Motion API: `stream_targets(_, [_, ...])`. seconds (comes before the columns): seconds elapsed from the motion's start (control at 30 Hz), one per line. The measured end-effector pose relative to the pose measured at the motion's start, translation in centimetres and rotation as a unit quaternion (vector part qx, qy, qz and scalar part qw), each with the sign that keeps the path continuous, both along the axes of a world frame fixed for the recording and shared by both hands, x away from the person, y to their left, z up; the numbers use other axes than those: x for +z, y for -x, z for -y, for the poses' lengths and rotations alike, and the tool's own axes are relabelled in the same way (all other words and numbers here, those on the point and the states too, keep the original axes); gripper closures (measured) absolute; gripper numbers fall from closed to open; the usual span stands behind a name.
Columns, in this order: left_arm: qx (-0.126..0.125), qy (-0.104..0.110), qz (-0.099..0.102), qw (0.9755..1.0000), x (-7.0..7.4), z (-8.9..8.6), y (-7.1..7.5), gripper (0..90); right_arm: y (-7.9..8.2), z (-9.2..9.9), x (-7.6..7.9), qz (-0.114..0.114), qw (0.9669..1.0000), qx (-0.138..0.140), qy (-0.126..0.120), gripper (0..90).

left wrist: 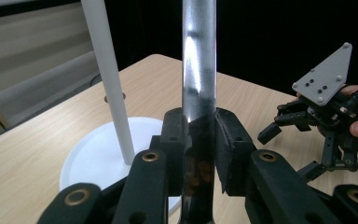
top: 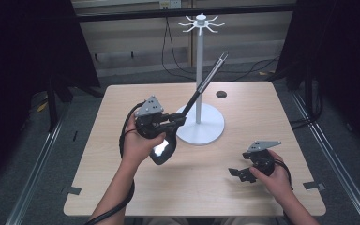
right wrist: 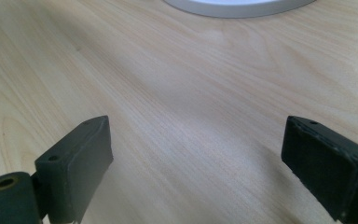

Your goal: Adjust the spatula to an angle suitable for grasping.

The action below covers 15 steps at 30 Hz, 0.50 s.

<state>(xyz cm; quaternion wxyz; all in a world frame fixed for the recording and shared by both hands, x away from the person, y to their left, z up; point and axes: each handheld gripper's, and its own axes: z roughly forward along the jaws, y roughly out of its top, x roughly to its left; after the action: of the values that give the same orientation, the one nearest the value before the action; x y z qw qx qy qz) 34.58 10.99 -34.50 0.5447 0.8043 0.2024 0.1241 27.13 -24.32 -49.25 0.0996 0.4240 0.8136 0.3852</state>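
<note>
My left gripper (top: 180, 117) is shut on a long-handled utensil (top: 211, 75), held above the table. Its shiny metal handle slants up and to the right, past the stand's pole, and its glossy black head (top: 164, 151) hangs below my left hand. In the left gripper view the pads (left wrist: 230, 149) press on both sides of the metal handle (left wrist: 199, 84). A white stand (top: 200, 70) with hooks around its top rises from a round base (top: 206, 131) at mid-table. My right gripper (top: 236, 174) rests low at the right front, open, with bare wood between its jaws (right wrist: 196, 168).
The wooden table (top: 243, 117) carries a small dark round spot (top: 221, 94) behind the stand. Tape marks sit at the front left (top: 72, 191) and front right (top: 311, 185) edges. Cables lie on the floor behind the table. The right gripper (left wrist: 286, 154) appears beside the handle in the left gripper view.
</note>
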Motion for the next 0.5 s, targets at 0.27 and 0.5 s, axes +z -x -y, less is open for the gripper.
stream_targets(0.27, [0.008,0.003,0.012,0.9999,1.2,-0.7,0.0,75.4,0.0,-0.2,-0.1,-0.003,1.0000,0.002,0.000,8.4])
stream_targets(0.5, [0.011,0.006,0.022,0.9997,2.1,-1.3,0.1,75.4,0.0,-0.2,-0.1,-0.003,1.0000,0.003,0.000,8.4])
